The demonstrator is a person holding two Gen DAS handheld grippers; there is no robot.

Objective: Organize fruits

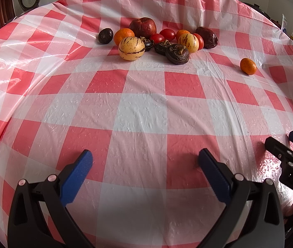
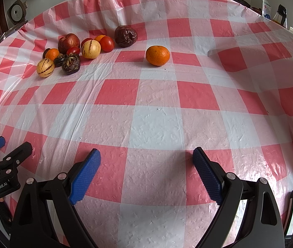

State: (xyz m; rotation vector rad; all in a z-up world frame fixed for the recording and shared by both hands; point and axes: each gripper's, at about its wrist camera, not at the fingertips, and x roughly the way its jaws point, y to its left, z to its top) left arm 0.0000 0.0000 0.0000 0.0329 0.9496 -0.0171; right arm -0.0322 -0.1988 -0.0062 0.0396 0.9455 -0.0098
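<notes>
Close up, the left gripper (image 1: 145, 165) has its two blue fingers spread wide apart, and nothing is between them. The right gripper (image 2: 146, 165) is the same: wide apart and holding nothing. Both hang low over the near side of the red and white tablecloth (image 2: 156, 124). They sit side by side, and each one shows at the edge of the other's view.

Farther out, one orange (image 2: 157, 55) sits all alone on the cloth. In the right wrist view it lies almost straight ahead of the right gripper. In the left wrist view it is far off to the right. So the right gripper looks like the nearer one to reach it. The orange is round, so it can be grabbed from any side.

Farthest away is the pile of fruit (image 1: 156, 41). It lies straight ahead of the left gripper.
</notes>
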